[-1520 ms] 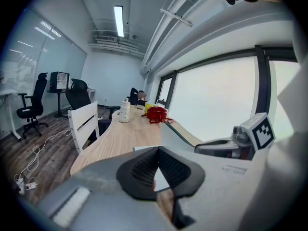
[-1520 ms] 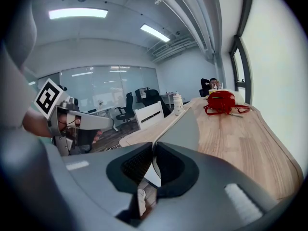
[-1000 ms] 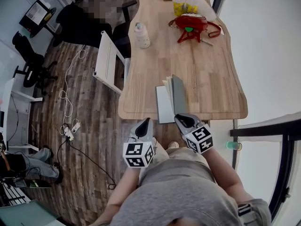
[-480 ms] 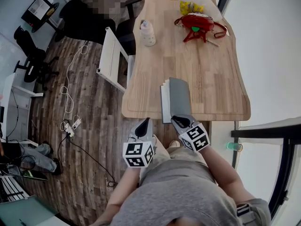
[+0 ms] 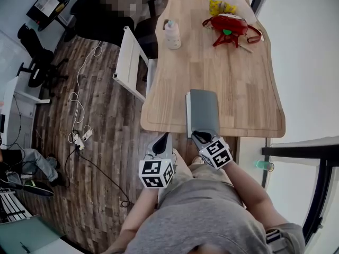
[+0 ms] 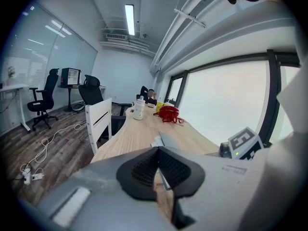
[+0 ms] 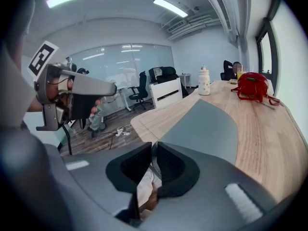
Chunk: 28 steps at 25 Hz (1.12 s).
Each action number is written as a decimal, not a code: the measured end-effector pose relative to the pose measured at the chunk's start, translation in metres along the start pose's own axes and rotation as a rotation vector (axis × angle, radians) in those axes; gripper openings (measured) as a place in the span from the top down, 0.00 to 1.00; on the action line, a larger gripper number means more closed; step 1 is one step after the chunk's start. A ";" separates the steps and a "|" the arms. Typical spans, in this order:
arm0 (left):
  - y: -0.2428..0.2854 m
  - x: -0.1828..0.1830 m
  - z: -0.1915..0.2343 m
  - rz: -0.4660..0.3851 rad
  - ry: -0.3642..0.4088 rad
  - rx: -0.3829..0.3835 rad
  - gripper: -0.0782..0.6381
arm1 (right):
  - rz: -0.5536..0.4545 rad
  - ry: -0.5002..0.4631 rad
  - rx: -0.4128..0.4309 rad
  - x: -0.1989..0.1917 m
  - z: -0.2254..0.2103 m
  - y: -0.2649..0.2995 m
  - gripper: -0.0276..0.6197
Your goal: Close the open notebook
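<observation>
A notebook lies near the front edge of the wooden table, its grey cover down flat and a strip of white pages showing along its left side. My right gripper is at the notebook's near edge. Its jaws are opening, with only a narrow slit between them, and the cover's near corner runs in at their tips. My left gripper hangs off the table's front edge over the floor, left of the notebook. Its pads meet with nothing between them.
Farther along the table stand a white bottle, a red bag and yellow packets. A white chair stands at the table's left side. Cables and a power strip lie on the floor. A person sits at the far end.
The grey cover has swung down from standing upright to lying flat over the pages. My right gripper has sunk with it. The left gripper has hardly moved.
</observation>
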<state>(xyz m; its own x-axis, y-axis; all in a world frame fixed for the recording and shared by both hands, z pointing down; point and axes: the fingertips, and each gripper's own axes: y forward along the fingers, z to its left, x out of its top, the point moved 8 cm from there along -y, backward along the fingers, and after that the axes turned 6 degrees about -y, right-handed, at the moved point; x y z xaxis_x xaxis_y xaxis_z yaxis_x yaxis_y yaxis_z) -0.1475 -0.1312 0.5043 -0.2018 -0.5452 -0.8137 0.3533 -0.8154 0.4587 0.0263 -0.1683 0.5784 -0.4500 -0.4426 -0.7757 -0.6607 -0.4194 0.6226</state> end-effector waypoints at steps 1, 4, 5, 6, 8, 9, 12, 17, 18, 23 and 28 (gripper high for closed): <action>0.000 0.000 0.001 0.001 -0.001 0.002 0.89 | 0.009 -0.004 0.002 -0.001 0.000 0.003 0.90; 0.000 0.000 0.004 0.004 -0.003 0.006 0.89 | 0.032 -0.015 0.010 -0.004 0.002 0.011 0.89; 0.000 0.000 0.004 0.005 -0.004 0.006 0.89 | 0.040 -0.019 0.013 -0.004 0.002 0.013 0.89; 0.000 0.000 0.004 0.005 -0.004 0.006 0.89 | 0.047 -0.022 0.015 -0.005 0.003 0.015 0.89; 0.001 0.000 0.004 0.007 -0.005 0.005 0.89 | 0.060 -0.028 0.020 -0.006 0.004 0.020 0.89; 0.002 0.000 0.005 0.008 -0.005 0.004 0.89 | 0.064 -0.031 0.023 -0.006 0.005 0.023 0.89; 0.003 0.001 0.005 0.009 -0.003 0.001 0.89 | 0.089 -0.037 0.031 -0.010 0.006 0.029 0.89; 0.005 0.000 0.004 0.011 -0.004 0.003 0.89 | 0.117 -0.049 0.048 -0.017 0.007 0.038 0.88; 0.006 0.000 0.005 0.012 -0.004 0.003 0.89 | 0.127 -0.050 0.050 -0.019 0.007 0.039 0.88; 0.009 0.003 0.003 0.015 0.000 0.001 0.89 | 0.149 -0.059 0.057 -0.021 0.006 0.044 0.88; 0.013 0.005 0.000 0.013 0.006 -0.004 0.89 | 0.136 -0.049 0.068 -0.019 0.007 0.044 0.88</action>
<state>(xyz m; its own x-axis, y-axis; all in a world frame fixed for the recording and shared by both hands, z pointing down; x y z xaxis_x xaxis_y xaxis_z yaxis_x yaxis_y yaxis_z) -0.1443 -0.1445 0.5059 -0.1915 -0.5541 -0.8101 0.3595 -0.8076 0.4675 0.0015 -0.1733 0.6197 -0.5658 -0.4513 -0.6900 -0.6299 -0.3034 0.7150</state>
